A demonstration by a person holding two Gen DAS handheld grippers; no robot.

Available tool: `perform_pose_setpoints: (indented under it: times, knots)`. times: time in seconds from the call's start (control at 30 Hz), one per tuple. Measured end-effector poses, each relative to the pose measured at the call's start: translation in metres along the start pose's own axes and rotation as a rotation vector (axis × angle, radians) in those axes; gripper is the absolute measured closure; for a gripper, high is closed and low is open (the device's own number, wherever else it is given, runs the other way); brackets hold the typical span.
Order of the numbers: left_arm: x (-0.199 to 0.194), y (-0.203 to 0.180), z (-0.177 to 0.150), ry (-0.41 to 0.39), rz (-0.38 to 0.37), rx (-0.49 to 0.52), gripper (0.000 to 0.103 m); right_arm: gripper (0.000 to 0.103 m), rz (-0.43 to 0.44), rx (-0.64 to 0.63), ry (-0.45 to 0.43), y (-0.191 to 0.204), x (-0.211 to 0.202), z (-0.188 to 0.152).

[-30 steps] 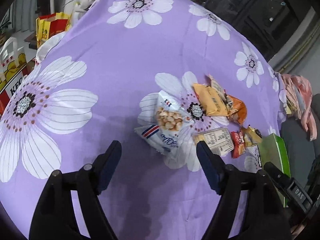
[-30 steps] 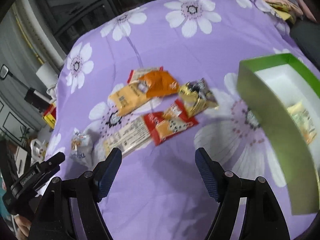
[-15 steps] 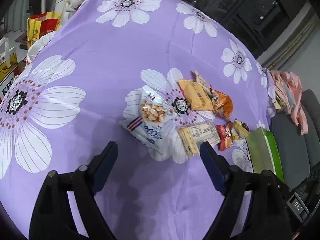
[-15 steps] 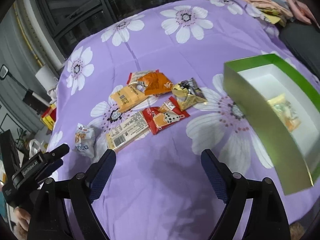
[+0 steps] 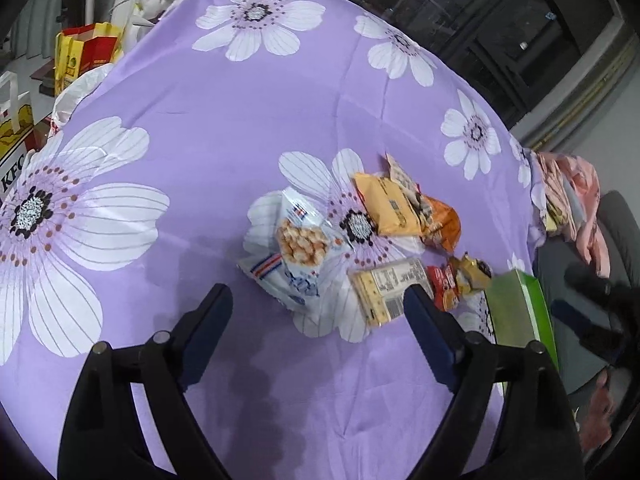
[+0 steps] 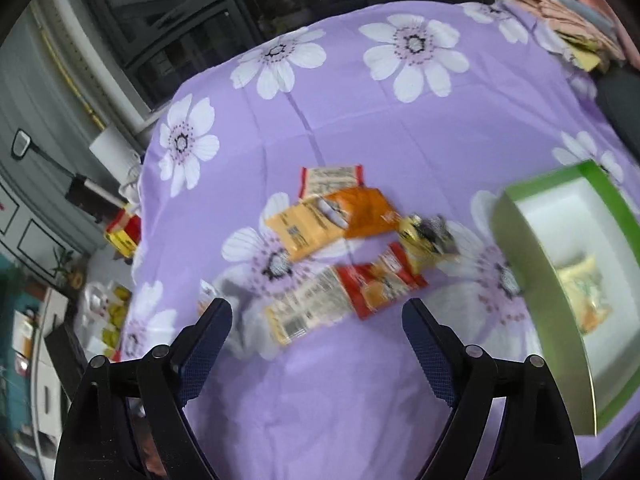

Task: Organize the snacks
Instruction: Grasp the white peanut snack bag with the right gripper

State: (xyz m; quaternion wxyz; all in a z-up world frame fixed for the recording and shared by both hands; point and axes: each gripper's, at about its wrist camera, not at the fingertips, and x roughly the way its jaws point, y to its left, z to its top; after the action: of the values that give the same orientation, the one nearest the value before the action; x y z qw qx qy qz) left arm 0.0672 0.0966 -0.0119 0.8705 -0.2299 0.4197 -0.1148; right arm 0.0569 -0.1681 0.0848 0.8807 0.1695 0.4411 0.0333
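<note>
A purple tablecloth (image 5: 248, 120) printed with big white flowers covers the table. Off its far left edge stand a red-and-yellow paper bag (image 5: 80, 54) and a white KFC bag (image 5: 14, 140). Past its right edge lies a heap of pink cloth (image 5: 572, 196). Dark windows (image 6: 240, 8) run behind it.

A table covered by a purple cloth (image 5: 248, 128) printed with large white flowers. A loose cluster of snack packets lies near its middle: a white and blue bag (image 5: 298, 256) showing round puffs, a yellow packet (image 5: 386, 206) overlapping an orange packet (image 5: 442, 222), a pale wrapper (image 5: 390, 290) with printed labels, a red packet (image 5: 442, 286), and a gold and black packet (image 5: 474, 272). A green box (image 6: 560, 280), white inside, sits beside them holding one pale packet (image 6: 586, 292).
</note>
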Motion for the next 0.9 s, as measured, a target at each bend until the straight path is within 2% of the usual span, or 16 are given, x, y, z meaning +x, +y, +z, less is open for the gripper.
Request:
perform_pose_setpoints:
  times: [0.13,0.3,0.4,0.5,0.57,0.67,0.8,0.87,0.9]
  knots:
    - [0.000,0.008,0.008,-0.003,0.040,-0.021,0.016,0.016,0.057,-0.052,0.048,0.025,0.024,0.022]
    - [0.013,0.012,0.019,0.030,0.061,-0.047,0.017,0.016,0.109,-0.132,0.129,0.051,0.067,0.026]
    - [0.028,0.012,0.023,0.077,0.055,-0.050,0.017,0.016,0.193,-0.162,0.189,0.063,0.098,0.026]
    - [0.041,0.011,0.026,0.100,0.112,-0.018,0.019,0.016,0.244,-0.154,0.254,0.069,0.128,0.025]
    - [0.049,0.012,0.026,0.106,0.142,0.010,0.019,0.023,0.271,-0.139,0.309,0.071,0.149,0.018]
    - [0.060,0.020,0.023,0.132,0.133,0.005,0.023,0.024,0.317,-0.132,0.356,0.073,0.170,0.010]
    - [0.063,0.027,0.021,0.118,0.118,-0.029,0.023,0.027,0.251,-0.217,0.326,0.084,0.187,-0.001]
    - [0.063,0.027,0.020,0.113,0.108,-0.030,0.024,0.028,0.298,-0.209,0.358,0.086,0.197,-0.003]
    - [0.063,0.027,0.020,0.112,0.098,-0.032,0.029,0.029,0.322,-0.197,0.373,0.084,0.200,-0.002]
